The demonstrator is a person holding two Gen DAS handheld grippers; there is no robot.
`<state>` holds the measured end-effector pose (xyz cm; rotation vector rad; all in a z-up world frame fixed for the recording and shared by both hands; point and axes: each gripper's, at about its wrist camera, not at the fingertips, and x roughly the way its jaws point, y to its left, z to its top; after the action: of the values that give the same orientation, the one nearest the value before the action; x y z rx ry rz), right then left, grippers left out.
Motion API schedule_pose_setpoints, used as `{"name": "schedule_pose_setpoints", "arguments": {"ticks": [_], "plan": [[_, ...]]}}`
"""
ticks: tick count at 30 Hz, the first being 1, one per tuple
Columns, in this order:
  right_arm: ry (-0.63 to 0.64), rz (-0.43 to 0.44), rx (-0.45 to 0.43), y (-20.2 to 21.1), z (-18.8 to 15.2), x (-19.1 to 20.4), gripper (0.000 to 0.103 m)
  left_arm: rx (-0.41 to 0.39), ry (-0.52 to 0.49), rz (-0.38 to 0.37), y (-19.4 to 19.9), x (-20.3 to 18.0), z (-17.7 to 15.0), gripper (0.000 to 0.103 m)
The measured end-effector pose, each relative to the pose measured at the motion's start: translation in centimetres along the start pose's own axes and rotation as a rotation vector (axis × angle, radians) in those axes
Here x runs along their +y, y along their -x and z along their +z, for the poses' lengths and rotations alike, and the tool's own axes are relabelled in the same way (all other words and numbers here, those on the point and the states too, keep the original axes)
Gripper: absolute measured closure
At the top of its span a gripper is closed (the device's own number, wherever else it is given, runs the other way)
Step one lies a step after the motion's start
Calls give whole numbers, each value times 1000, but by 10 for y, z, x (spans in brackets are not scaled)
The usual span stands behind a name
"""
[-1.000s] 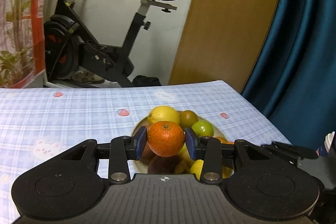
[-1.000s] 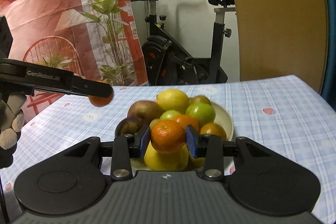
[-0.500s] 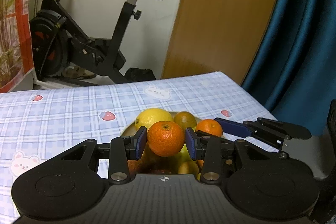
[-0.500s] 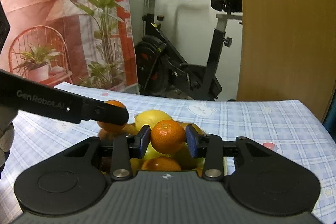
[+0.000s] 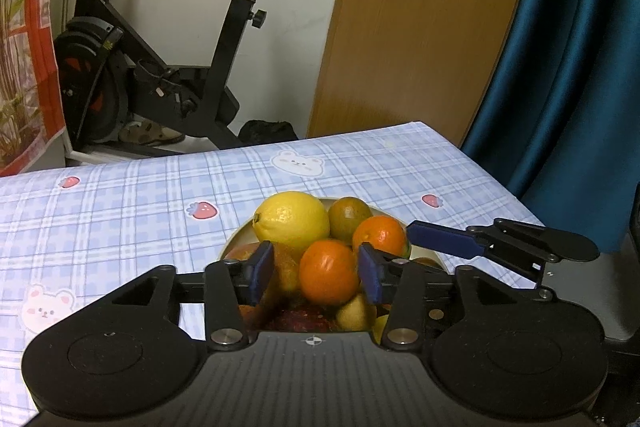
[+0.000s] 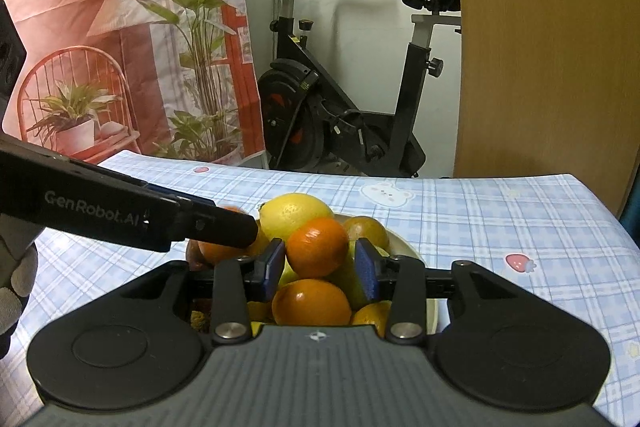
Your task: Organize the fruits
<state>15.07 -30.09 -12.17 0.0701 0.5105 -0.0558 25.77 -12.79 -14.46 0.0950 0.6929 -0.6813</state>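
Checked tablecloth (image 5: 120, 211) under heaped bowl (image 6: 404, 243) of glossy citrus

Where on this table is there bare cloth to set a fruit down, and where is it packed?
Bare tablecloth lies left of the bowl and behind it toward the exercise bike; also right of the bowl. Crowded: the bowl, heaped with the lemon and oranges, both tools over it.

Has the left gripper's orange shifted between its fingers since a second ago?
Yes. The orange, once centred between the left gripper's opening fingers, now sits lower on the fruit pile, against the right finger.
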Motion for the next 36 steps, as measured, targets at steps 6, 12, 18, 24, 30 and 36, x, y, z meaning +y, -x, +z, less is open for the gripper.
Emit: {"name": "schedule_pose_setpoints", "arguments": {"ticks": [6, 12, 18, 24, 30, 36], "plan": [[-6, -17, -4, 10, 0, 2, 50, -23, 8, 8, 14, 2, -4, 37], [-13, -33, -18, 23, 1, 7, 34, -54, 40, 25, 36, 6, -10, 21], [-25, -39, -25, 38, 5, 16, 13, -94, 78, 49, 67, 12, -15, 9], [-45, -31, -49, 60, 11, 30, 4, -97, 73, 103, 100, 13, -21, 8], [-90, -14, -54, 86, 16, 40, 0, -158, 79, 140, 148, 14, -29, 8], [-84, -21, -21, 108, 13, 52, 0, -205, 67, 229, 187, 6, -35, 8]]}}
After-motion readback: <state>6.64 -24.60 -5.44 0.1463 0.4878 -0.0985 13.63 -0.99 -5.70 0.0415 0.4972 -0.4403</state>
